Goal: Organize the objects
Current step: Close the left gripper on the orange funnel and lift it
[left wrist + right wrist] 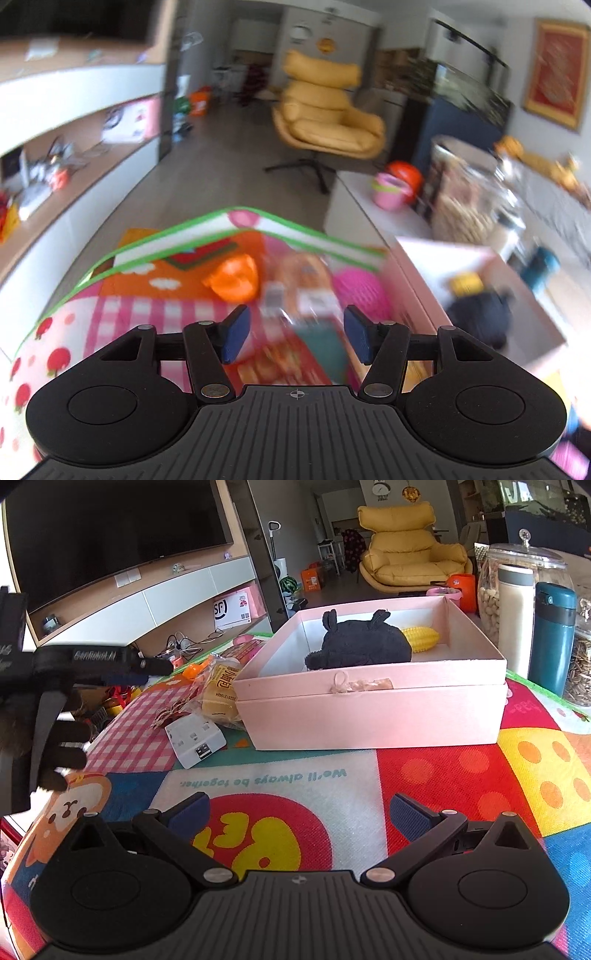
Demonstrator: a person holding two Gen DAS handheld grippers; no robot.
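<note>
A pink box (369,709) stands open on the colourful mat (443,775). In it lie a black plush toy (360,644) and a yellow toy corn (421,638). Left of the box lie a bagged bread (221,690), a white charger block (194,740) and an orange toy (194,671). My right gripper (299,814) is open and empty, low over the mat in front of the box. My left gripper (295,334) is open and empty, above the blurred bread and charger (273,295); the orange toy (234,278) and the box (461,266) also show there. It appears from the side in the right wrist view (110,662).
Behind the box stand a white flask (515,616), a teal flask (552,635) and a glass jar of nuts (487,602). A pink ball (356,291) lies by the box. A yellow armchair (410,554) stands on the floor beyond the table; a TV shelf runs along the left wall.
</note>
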